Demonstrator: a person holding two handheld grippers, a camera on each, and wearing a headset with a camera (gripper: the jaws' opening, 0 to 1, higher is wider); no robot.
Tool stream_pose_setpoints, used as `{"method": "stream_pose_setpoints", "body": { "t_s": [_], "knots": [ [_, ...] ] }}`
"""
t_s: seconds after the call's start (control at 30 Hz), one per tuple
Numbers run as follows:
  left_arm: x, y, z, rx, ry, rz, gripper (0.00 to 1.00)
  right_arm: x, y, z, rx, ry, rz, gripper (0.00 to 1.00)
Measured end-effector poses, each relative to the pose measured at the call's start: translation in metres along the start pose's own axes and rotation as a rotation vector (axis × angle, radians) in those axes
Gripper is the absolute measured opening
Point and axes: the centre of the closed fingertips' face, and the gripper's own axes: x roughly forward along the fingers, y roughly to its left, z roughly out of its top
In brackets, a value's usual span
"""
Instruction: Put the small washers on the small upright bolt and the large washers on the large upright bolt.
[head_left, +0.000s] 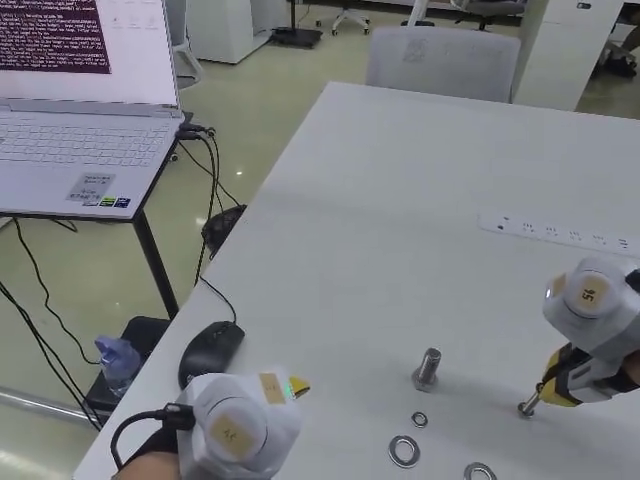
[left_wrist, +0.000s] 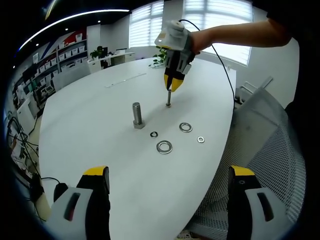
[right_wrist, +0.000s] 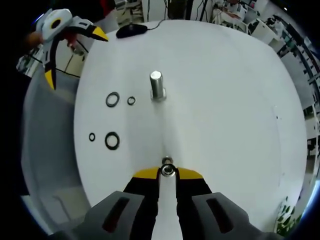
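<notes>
**Two large washers and two small washers lying loose, right gripper pinching the small bolt**

In the left gripper view, all four washers are lying flat on the white table, just below the middle of the frame. None is touching another, and none is sitting on a bolt. The large bolt is standing upright left of centre. One small washer and one large washer are lying just below it, and the other pair is lying further to the right.

The small bolt is standing upright right of the large bolt, well apart from it. The right gripper is pointing down at it from the upper middle of that frame. Its jaws are drawn narrow and are clasping the top of the small bolt. In the right gripper view the bolt's end is showing between the two yellow tips at bottom centre.

The left gripper is holding nothing. Its jaws are rising at the lower left and lower right of its own view, spread wide over the near table edge.

In the head view it is sitting at the bottom left, below a black mouse. A laptop is standing open at the upper left, and a power strip is lying at the right edge.
</notes>
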Motion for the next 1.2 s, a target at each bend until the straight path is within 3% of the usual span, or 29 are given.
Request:
{"method": "stream_pose_setpoints", "body": {
  "t_s": [0.53,1.2],
  "knots": [
    [0.003,0.000,0.000,0.009,0.006,-0.014,0.97,0.014,-0.004,-0.001,-0.015,-0.007,0.002,0.13],
    [0.002,0.001,-0.002,0.008,0.021,-0.022,0.95,0.046,-0.007,-0.011,-0.019,0.038,0.026,0.13]
  ]
}}
